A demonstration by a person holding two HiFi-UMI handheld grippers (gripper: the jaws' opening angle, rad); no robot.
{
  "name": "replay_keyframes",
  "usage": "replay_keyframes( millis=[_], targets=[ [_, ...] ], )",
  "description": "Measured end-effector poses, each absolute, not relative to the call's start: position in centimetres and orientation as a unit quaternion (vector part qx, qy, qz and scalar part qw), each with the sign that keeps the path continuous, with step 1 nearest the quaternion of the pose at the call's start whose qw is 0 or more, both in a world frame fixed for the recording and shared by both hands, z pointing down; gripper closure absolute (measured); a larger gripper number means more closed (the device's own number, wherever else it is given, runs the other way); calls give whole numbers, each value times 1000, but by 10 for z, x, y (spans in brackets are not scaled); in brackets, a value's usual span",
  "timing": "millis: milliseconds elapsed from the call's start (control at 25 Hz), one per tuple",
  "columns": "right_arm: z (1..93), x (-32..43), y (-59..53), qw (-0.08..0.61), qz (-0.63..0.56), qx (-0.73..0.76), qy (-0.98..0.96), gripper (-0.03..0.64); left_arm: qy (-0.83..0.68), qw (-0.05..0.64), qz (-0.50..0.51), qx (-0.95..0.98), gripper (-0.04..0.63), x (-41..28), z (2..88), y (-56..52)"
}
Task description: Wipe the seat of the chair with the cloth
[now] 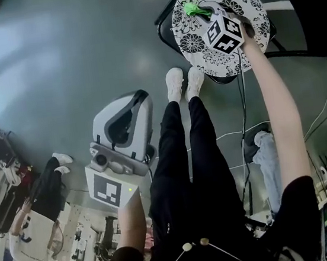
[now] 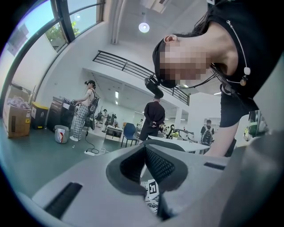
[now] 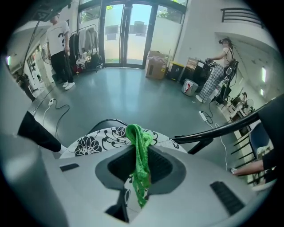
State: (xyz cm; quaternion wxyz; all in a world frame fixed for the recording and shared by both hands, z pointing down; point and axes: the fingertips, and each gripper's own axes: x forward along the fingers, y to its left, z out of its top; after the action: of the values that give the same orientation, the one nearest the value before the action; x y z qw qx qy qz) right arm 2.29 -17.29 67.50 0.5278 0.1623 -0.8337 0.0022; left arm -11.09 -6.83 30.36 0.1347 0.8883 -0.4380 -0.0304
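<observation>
The chair seat (image 1: pixel 198 53) is round, white with a black flower print, and sits at the top right of the head view. My right gripper (image 1: pixel 211 13) hovers over its far side, shut on a green cloth (image 1: pixel 196 9). In the right gripper view the cloth (image 3: pixel 141 159) hangs pinched between the jaws, above the seat (image 3: pixel 93 142). The chair's black backrest (image 3: pixel 222 128) curves off to the right. My left gripper (image 1: pixel 140 95) is held low by my left side, away from the chair. Its jaws (image 2: pixel 145 153) stand closed with nothing in them, pointing up toward my head.
My white shoes (image 1: pixel 184 82) stand right at the seat's near edge. Cables (image 1: pixel 243 125) and a pale blue bundle (image 1: pixel 269 158) lie on the grey floor at the right. A seated person (image 1: pixel 45 187) is at the far left. Boxes (image 3: pixel 155 68) stand by the glass doors.
</observation>
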Motion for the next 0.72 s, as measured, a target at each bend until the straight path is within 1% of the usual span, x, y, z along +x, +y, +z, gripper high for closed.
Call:
replay_keyframes(
  millis=[280, 720],
  targets=[
    [680, 29, -121, 517, 26, 130, -846, 532, -433, 130, -30, 891, 589, -105, 304, -72],
    [680, 40, 5, 508, 82, 55, -855, 532, -428, 130, -30, 894, 589, -99, 301, -77]
  ],
)
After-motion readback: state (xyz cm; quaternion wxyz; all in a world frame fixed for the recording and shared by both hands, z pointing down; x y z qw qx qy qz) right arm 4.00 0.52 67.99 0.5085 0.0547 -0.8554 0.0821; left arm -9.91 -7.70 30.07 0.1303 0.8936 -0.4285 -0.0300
